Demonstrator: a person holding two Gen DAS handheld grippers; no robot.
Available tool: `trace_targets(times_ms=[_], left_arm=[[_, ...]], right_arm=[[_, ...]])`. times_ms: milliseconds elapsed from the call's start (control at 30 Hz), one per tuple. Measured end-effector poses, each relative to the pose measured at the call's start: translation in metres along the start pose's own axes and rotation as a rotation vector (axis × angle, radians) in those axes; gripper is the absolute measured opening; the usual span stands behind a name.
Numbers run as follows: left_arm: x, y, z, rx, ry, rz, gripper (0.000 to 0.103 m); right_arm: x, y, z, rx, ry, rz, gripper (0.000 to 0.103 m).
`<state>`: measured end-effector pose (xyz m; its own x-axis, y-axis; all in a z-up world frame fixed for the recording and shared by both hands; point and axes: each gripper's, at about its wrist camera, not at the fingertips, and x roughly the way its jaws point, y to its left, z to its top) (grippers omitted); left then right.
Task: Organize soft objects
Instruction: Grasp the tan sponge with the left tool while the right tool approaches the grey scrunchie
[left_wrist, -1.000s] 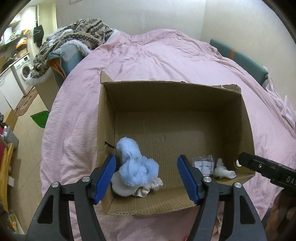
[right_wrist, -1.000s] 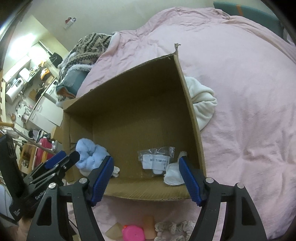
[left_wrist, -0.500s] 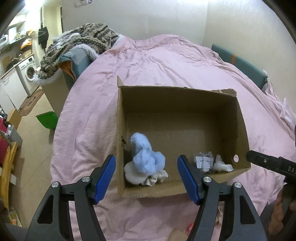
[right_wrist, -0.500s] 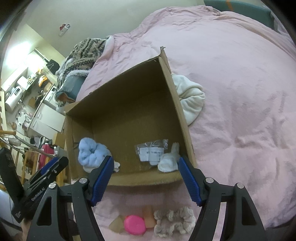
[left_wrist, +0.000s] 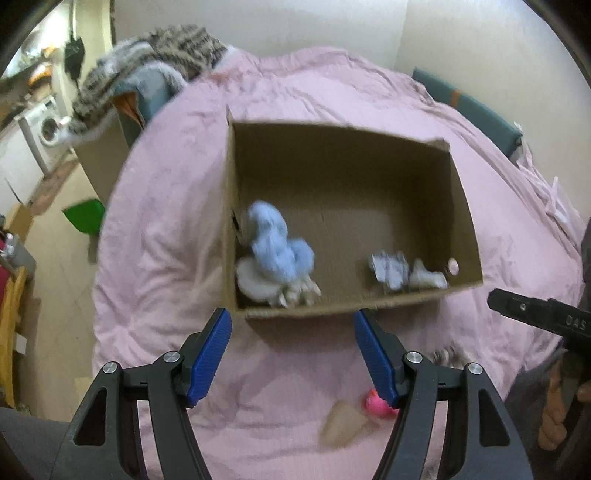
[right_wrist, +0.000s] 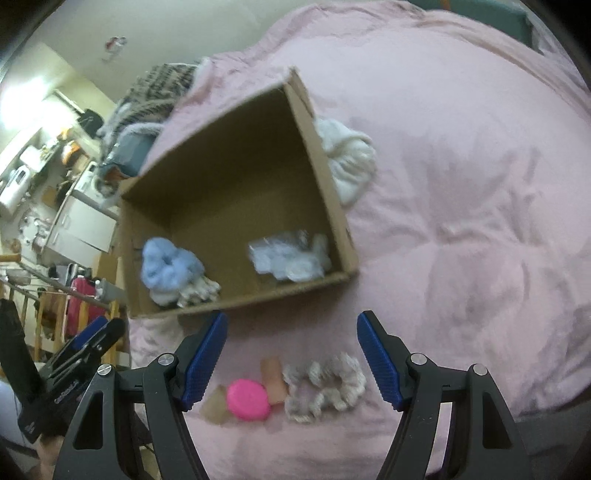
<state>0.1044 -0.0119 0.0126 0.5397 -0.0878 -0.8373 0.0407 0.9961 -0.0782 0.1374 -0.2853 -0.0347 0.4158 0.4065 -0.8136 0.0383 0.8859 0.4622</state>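
An open cardboard box (left_wrist: 461, 206) (right_wrist: 325, 177) lies on the pink bedcover. Inside it are a fluffy blue scrunchie (left_wrist: 275, 247) (right_wrist: 168, 264) on white pieces, and a plastic packet (left_wrist: 388, 267) (right_wrist: 280, 254) beside a white soft item (left_wrist: 426, 277). On the cover in front of the box lie a pink round sponge (right_wrist: 246, 399) (left_wrist: 376, 404), beige sponges (right_wrist: 274, 378) (left_wrist: 341, 421) and a grey-white scrunchie (right_wrist: 325, 387). My left gripper (left_wrist: 291, 354) is open and empty, in front of the box. My right gripper (right_wrist: 291, 356) is open and empty above the sponges.
A white fluffy cloth (right_wrist: 349, 158) lies against the box's right outer wall. A patterned blanket heap (left_wrist: 155, 59) sits at the bed's far left. The bed edge drops to the floor at the left, by a green object (left_wrist: 85, 218) and a washing machine (left_wrist: 40, 133).
Both grippers have pulled back from the box toward the bed's near side. The sponges and grey scrunchie have come into view. Both stay open.
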Motion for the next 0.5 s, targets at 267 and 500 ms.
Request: trace_targets(times_ms=[267,500], left_arm=[[0.036,-0.015,-0.028,0.041,0.236,-0.086,0.066],[0.060,-0.044,-0.055,0.152,0.382,-0.140,0.063]], right_arm=[[0.012,-0.014,-0.007,0.077,0.066,0.005,0.077],[0.017,-0.011,-0.009,0.071,0.086,-0.007,0.077]])
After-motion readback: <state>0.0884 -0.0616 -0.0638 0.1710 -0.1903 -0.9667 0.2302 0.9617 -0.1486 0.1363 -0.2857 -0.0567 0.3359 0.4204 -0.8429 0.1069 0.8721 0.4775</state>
